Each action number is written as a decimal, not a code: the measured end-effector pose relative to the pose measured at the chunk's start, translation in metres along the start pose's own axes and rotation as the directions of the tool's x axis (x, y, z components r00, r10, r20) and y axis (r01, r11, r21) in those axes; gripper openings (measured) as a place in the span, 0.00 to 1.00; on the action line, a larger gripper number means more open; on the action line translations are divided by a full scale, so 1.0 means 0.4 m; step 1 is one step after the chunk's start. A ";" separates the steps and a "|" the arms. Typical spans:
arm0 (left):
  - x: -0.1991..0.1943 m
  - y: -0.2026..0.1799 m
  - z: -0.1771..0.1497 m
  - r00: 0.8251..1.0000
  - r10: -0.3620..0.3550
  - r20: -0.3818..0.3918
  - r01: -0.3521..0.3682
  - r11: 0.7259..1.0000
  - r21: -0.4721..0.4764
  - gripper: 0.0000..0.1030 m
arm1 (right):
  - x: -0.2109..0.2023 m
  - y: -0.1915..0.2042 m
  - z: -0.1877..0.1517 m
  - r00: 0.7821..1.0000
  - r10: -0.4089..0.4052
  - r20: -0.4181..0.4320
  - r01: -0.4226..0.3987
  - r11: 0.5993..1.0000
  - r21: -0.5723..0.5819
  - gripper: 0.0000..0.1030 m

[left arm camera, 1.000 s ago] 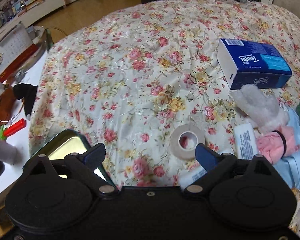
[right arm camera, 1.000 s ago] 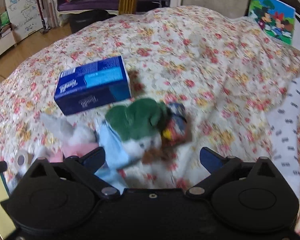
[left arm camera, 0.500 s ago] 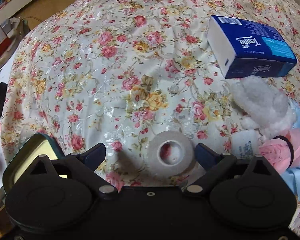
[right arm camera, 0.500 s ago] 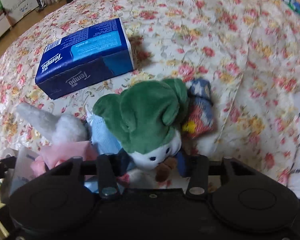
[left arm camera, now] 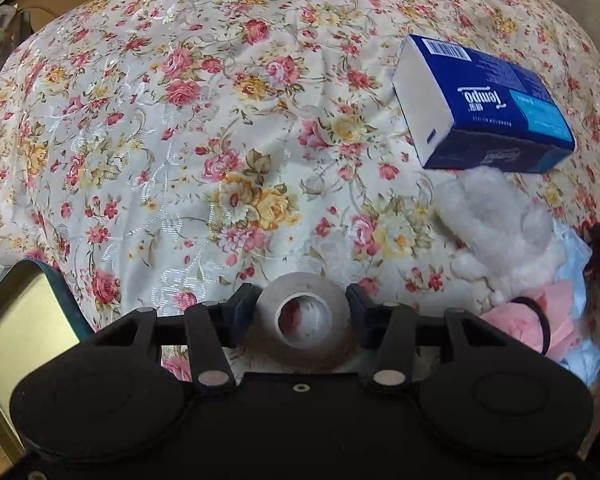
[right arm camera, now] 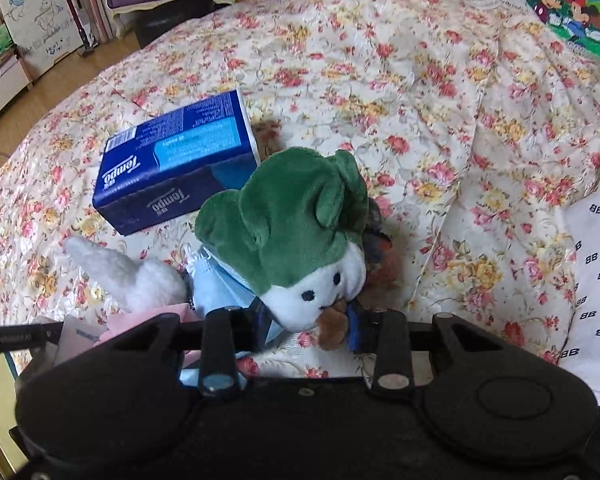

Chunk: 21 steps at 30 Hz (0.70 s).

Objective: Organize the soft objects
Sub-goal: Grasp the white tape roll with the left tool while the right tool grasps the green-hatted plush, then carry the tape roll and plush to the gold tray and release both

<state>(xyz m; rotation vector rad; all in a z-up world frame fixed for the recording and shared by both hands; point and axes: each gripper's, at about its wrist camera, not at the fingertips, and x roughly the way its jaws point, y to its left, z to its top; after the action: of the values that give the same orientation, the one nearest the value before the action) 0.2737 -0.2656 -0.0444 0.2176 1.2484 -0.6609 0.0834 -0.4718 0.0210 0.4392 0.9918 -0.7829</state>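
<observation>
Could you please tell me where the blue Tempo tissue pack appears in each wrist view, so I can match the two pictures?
Left wrist: the tissue pack lies upper right on the floral bedspread, above the white fluffy toy.
Right wrist: the pack lies left of centre, behind the green-hooded plush.
Shared landmark: the white fluffy toy, just in front of the pack in both.

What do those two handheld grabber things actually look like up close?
Both look alike. The left gripper and right gripper are matte black plastic, each with two round disc-shaped housings, angular linkage bars joined by silver pivot screws, and a small centre screw. The fingertips carry dark blue pads. No cables or sleeves show. Faint small lettering marks a black bar at the right view's left edge.
</observation>
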 end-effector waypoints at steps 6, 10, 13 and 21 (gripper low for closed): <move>0.003 -0.017 -0.013 0.999 0.033 0.018 -0.034 0.998 0.053 0.53 | -0.017 0.004 -0.015 1.000 0.000 0.006 0.000 1.000 -0.012 0.34; 0.021 -0.040 -0.007 0.996 0.087 0.025 -0.089 0.991 0.097 0.55 | -0.024 0.022 -0.026 1.000 0.011 0.003 -0.011 1.000 -0.024 0.34; 0.004 -0.043 -0.004 0.996 0.075 0.044 -0.080 0.992 0.100 0.46 | -0.042 0.033 -0.032 1.000 0.014 0.016 -0.014 0.999 -0.037 0.34; -0.107 -0.012 -0.018 0.986 0.107 0.128 -0.116 0.991 0.069 0.46 | -0.130 0.068 -0.049 0.997 0.042 0.069 -0.037 0.997 -0.063 0.34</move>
<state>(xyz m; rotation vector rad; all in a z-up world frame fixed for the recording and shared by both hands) 0.2584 -0.2512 -0.0060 0.3030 1.0851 -0.6165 0.0765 -0.4213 0.0561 0.3745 0.9368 -0.7257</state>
